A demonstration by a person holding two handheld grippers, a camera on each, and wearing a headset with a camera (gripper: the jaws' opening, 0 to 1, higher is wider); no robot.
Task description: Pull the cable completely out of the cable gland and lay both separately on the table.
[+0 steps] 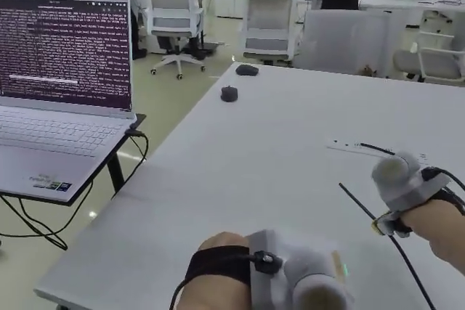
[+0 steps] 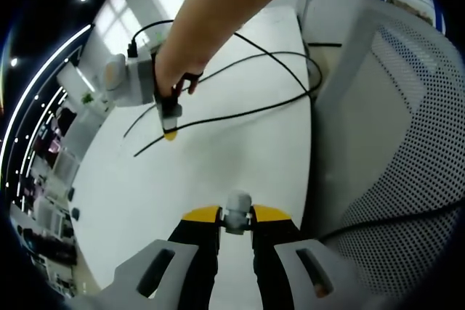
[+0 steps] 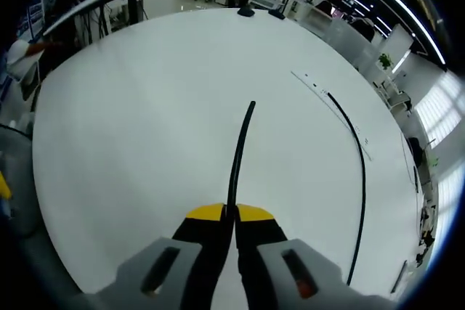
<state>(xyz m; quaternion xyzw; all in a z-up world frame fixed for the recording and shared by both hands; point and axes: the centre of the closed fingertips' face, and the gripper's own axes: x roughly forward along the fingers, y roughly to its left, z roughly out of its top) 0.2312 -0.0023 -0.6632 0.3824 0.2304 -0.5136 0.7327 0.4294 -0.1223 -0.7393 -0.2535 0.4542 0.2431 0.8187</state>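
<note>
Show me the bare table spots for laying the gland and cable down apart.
The broad middle of the white tabletop is bare, between the two dark mice near the far corner and the near edge. It is crowded on the right, with the white strip and the thin black cable.

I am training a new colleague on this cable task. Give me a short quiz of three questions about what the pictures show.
1. True or false: the left tool is shut on the cable gland.
2. What does the right tool grip? A: a screwdriver. B: the black cable. C: nothing.
3. Short answer: does the cable pass through the gland now?
Key: 1 true. 2 B. 3 No; its free end sticks out ahead of the right tool, apart from the gland.
</note>
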